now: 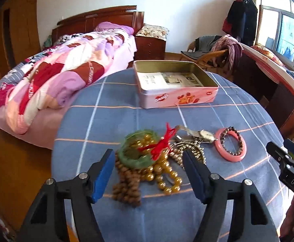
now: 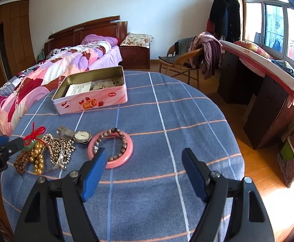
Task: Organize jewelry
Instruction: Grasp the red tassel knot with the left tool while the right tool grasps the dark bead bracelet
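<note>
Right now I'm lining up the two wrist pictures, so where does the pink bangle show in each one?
Left wrist view: the pink bangle lies right of centre, just right of the wristwatch, beyond the right blue finger.
Right wrist view: the pink bangle lies left of centre, partly behind the left blue finger, with the wristwatch at its left.
Shared landmark: the open pink tin stands on the far side of the table in both.

Blue tablecloth [image 2: 147, 121] with white and orange check lines. Pink rectangular tin [image 2: 90, 100], gold inside, biscuit-and-strawberry print. Pink round bangle [image 2: 116, 161]; green jade bangle [image 1: 135, 161]; red cord [image 1: 163, 141]; amber bead strand [image 1: 167, 179]. Blue-padded black grippers.
</note>
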Action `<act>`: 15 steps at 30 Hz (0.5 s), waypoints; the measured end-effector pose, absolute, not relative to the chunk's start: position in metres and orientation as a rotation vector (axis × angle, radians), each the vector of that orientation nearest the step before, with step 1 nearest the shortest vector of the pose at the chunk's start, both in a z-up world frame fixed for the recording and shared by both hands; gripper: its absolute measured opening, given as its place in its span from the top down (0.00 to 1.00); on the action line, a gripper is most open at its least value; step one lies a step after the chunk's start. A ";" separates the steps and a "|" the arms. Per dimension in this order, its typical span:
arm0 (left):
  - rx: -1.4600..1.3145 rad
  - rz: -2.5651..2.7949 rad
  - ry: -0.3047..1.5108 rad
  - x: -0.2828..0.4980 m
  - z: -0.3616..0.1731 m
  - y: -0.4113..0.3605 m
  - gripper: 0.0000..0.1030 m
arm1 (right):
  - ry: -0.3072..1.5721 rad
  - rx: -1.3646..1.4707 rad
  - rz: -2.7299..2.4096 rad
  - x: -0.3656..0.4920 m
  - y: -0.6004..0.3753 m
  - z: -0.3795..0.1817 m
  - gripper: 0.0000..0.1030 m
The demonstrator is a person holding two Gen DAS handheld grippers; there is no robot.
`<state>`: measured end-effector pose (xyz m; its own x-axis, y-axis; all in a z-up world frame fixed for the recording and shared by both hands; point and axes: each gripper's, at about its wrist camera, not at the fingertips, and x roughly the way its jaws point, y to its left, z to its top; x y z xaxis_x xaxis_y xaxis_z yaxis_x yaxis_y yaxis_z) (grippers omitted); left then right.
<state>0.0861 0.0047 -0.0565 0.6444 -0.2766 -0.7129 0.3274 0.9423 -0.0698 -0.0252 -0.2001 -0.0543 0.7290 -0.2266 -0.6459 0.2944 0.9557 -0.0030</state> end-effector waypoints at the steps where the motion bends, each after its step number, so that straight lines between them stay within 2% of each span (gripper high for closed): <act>1: 0.066 -0.356 0.803 0.089 -0.057 0.003 0.39 | 0.696 0.100 -0.287 -0.025 -0.201 -0.054 0.24; 2: 0.066 -0.369 0.812 0.092 -0.057 0.000 0.46 | 0.697 0.097 -0.288 -0.025 -0.201 -0.054 0.24; 3: 0.066 -0.382 0.821 0.096 -0.058 -0.002 0.48 | 0.699 0.093 -0.290 -0.022 -0.201 -0.054 0.24; 5: 0.079 -0.391 0.815 0.100 -0.059 -0.009 0.49 | 0.708 0.092 -0.291 -0.017 -0.202 -0.056 0.24; 7: 0.108 -0.389 0.821 0.105 -0.063 -0.014 0.60 | 0.725 0.104 -0.285 -0.014 -0.203 -0.059 0.24; 8: 0.109 -0.398 0.842 0.108 -0.066 -0.015 0.75 | 0.728 0.108 -0.285 -0.013 -0.204 -0.059 0.24; 9: 0.104 -0.403 0.861 0.111 -0.069 -0.014 0.83 | 0.731 0.112 -0.286 -0.012 -0.205 -0.059 0.24; 12: 0.088 -0.407 0.858 0.113 -0.069 -0.009 0.93 | 0.730 0.111 -0.294 -0.010 -0.208 -0.058 0.24; 15: 0.029 -0.441 0.834 0.114 -0.061 -0.001 0.94 | 0.724 0.128 -0.302 -0.010 -0.214 -0.056 0.24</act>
<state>0.1143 -0.0014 -0.0611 0.5868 -0.3669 -0.7218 0.3896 0.9094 -0.1456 -0.0098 -0.2138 -0.0563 0.7083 -0.2270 -0.6684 0.3147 0.9491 0.0111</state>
